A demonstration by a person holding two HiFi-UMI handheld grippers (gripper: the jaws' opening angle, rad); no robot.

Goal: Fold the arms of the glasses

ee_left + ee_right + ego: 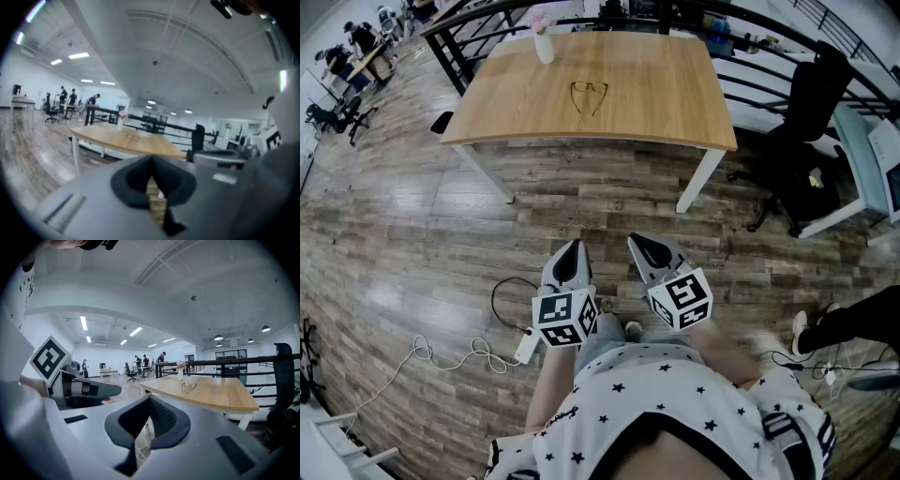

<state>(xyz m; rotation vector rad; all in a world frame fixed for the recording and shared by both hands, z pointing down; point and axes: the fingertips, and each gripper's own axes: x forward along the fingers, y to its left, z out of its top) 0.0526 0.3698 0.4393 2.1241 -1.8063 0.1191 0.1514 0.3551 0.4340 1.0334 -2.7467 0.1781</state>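
The glasses (589,97) lie with arms spread on a wooden table (656,112) far ahead of me. They show small in the left gripper view (131,136) and the right gripper view (188,387). Both grippers hang side by side over the floor, well short of the table. My left gripper (573,246) has its jaws together with nothing between them, as its own view (152,158) shows. My right gripper (636,240) also stands shut and empty (149,398). The left gripper's body (79,387) appears beside the right one.
A white vase (543,42) with pink flowers stands at the table's far left. A black office chair (806,122) and a second desk (862,159) are on the right. Cables (502,300) lie on the wooden floor. A black railing (487,14) runs behind the table. People work far off (352,47).
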